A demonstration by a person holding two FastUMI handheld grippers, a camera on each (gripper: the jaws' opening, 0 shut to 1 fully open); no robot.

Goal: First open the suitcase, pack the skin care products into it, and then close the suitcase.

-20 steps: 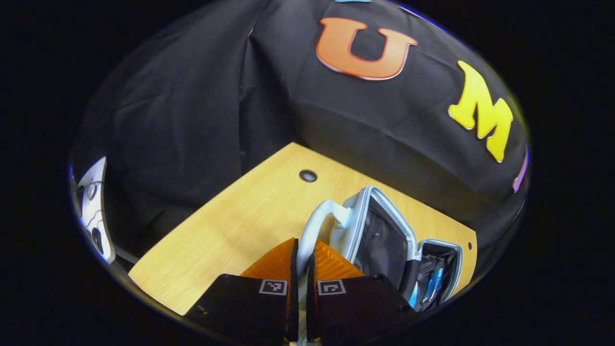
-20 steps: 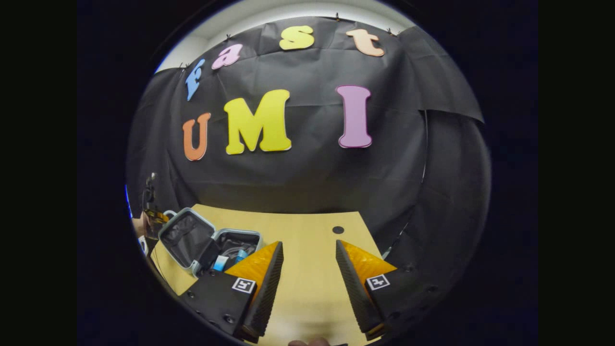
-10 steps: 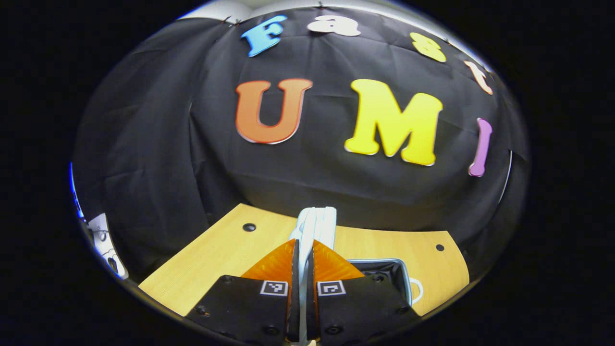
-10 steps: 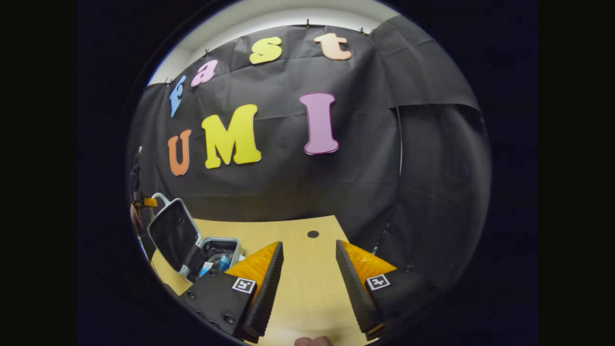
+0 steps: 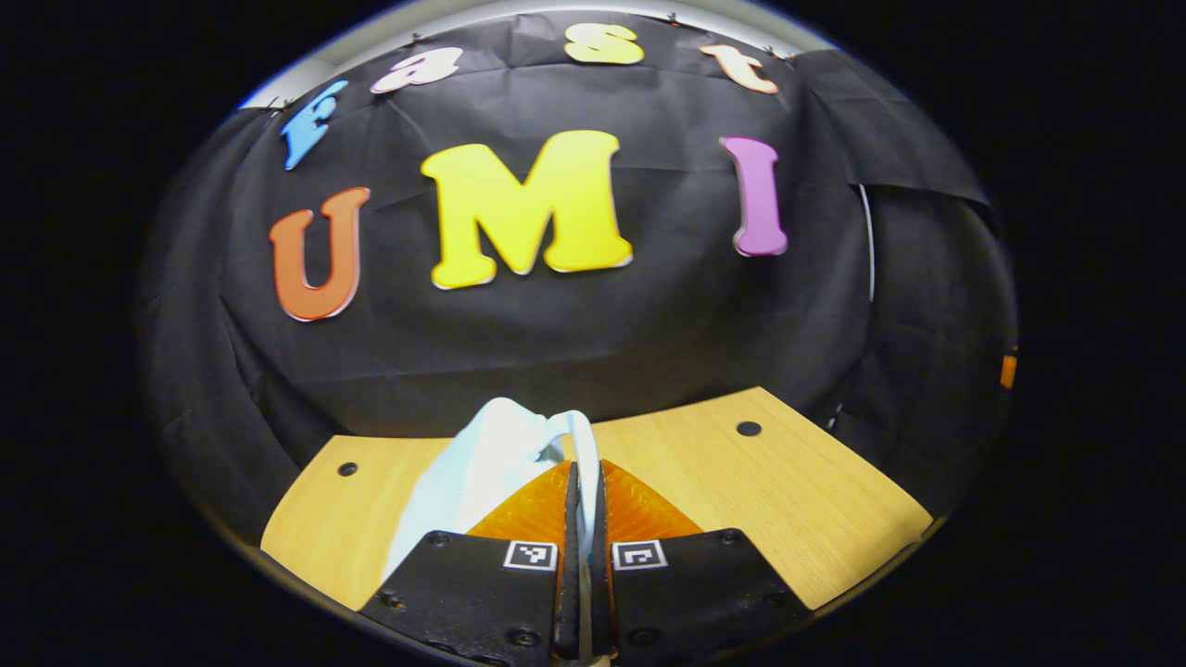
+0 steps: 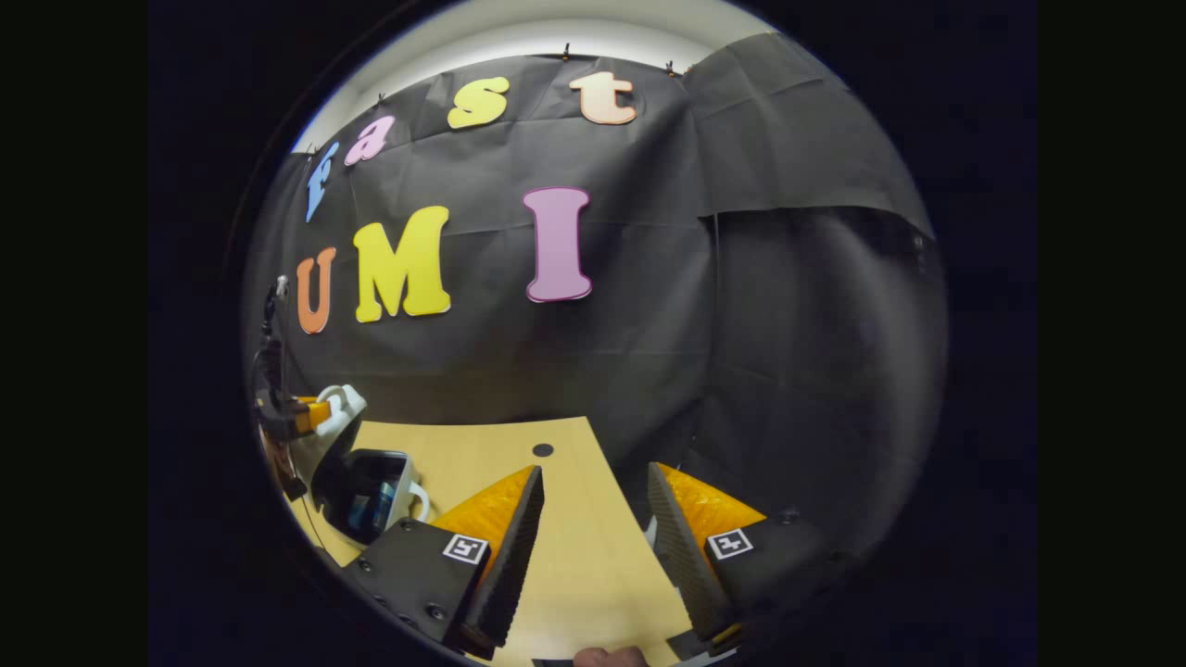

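My left gripper is shut on the white handle of the small pale suitcase. The lid's outer shell slopes down to the left of my fingers. In the right gripper view the suitcase stands at the far left of the wooden table. Its lid is tilted up over the base, and blue skin care products show inside. The left gripper holds the handle there. My right gripper hangs open over bare table, well to the right of the suitcase, with nothing between its fingers.
The wooden table ends at the black cloth wall behind it. Small round holes are set near its back corners. A bare stretch of the table lies under the right gripper.
The left gripper has swung the lid by its handle from lying wide open up and over toward the base. The right gripper stayed open and turned slightly to the right.
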